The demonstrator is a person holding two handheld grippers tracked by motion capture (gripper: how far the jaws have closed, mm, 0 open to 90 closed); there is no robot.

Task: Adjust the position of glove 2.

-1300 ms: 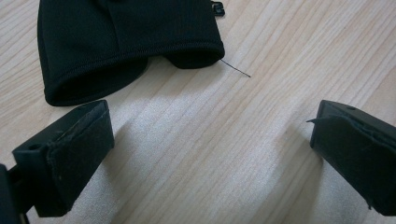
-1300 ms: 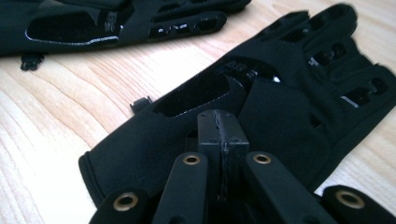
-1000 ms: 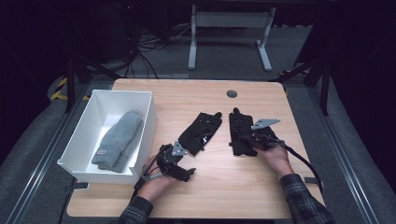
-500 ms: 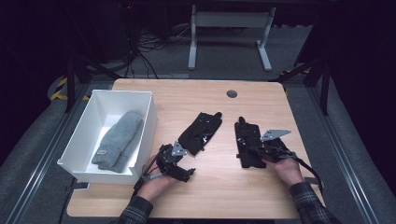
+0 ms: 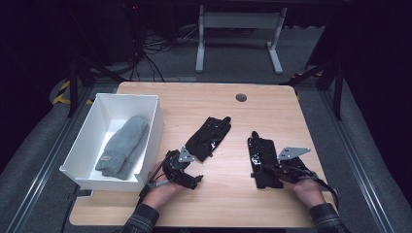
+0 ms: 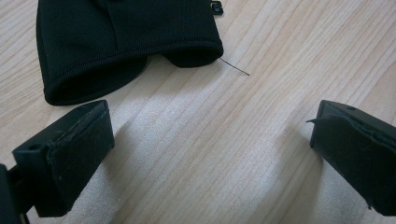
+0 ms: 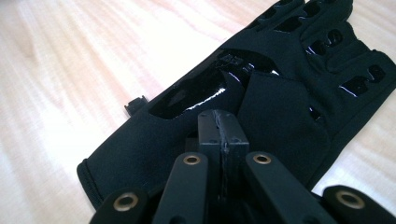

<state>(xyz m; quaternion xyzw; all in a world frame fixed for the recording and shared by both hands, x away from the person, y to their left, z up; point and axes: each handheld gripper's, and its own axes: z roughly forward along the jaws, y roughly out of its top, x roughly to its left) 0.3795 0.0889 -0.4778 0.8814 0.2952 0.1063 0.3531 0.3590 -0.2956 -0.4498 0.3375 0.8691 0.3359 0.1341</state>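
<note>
My right gripper (image 7: pixel 219 123) is pinching the right black glove (image 7: pixel 261 88); my left gripper (image 6: pixel 210 158) is gaping wide beside the left black glove (image 6: pixel 126 37).

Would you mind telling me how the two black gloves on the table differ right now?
The right glove has the right gripper shut on it; the left glove lies free, just ahead of the open left gripper. The right glove points almost straight away from the person, while the left glove slants to the right. Both are black and lie flat on the wooden table.
</note>
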